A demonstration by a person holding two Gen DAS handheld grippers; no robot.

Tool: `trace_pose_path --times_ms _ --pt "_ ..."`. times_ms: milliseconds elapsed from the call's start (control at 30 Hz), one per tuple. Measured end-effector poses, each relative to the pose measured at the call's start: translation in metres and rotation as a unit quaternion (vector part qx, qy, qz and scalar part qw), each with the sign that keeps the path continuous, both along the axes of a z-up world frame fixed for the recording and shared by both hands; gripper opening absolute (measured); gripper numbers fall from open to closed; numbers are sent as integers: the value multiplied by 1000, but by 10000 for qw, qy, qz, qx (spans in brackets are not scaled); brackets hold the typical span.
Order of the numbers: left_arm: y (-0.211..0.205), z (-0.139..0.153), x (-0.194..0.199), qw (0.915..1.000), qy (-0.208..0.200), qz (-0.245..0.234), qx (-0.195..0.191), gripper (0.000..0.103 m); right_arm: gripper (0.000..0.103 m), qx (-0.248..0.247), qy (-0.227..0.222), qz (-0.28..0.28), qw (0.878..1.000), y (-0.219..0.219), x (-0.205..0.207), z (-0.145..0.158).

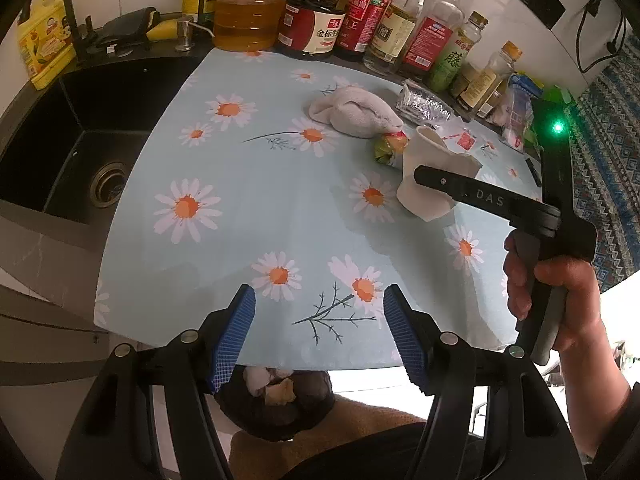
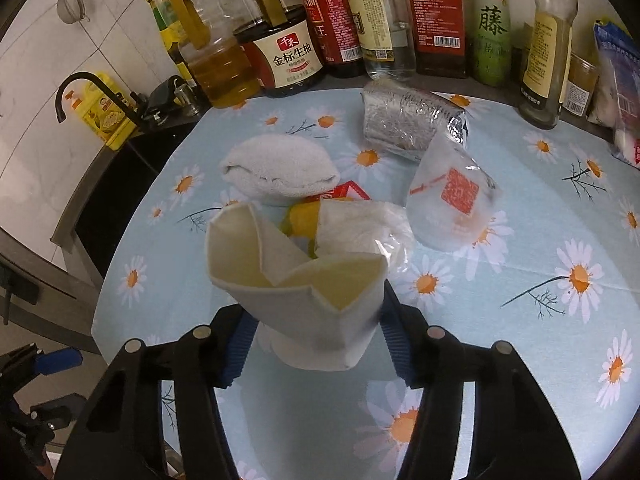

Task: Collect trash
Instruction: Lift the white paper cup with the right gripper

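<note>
**Cup pinched, most trash still on the worktop**

The worktop (image 1: pixel 240 240) under its daisy cloth still carries most of the litter: a foil bag (image 2: pixel 408 120), a clear wrapper (image 2: pixel 452 200), a yellow wrapper (image 2: pixel 300 220) and a folded towel (image 2: pixel 276 168), all clustered near the bottles (image 2: pixel 360 20). A bin (image 1: pixel 276 404) below the near edge already holds some scraps, so collection looks begun but far from done. The right tool (image 2: pixel 316 340) slants down at the worktop, its pads pinching a crushed paper cup (image 2: pixel 304 280) that has not yet reached the bin. The left tool (image 1: pixel 320 336) slants down over the near edge, spread and empty.
</note>
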State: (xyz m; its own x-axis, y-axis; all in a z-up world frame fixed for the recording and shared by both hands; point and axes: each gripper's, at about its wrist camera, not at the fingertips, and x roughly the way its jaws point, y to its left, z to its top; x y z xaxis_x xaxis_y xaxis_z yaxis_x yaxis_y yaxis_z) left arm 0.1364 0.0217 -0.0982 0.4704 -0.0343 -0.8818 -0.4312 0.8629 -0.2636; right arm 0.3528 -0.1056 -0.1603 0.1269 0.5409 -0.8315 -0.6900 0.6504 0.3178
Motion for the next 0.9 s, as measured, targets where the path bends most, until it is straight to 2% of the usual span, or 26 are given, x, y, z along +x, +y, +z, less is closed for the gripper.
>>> trace_pose_path --times_ms 233,400,633,900 --pt "1 4 7 9999 -73 -146 -50 65 57 213 -81 -10 9997 -9 -10 14" --pt "-3 9 21 9990 -94 -424 56 65 57 401 -2 -193 9990 -30 -17 26" --pt "-14 11 59 9955 -198 -928 73 65 57 425 -81 -555 9975 -72 -24 37" --pt "-38 13 114 9862 -300 -1611 232 65 57 380 -105 -1284 9909 -133 -25 44"
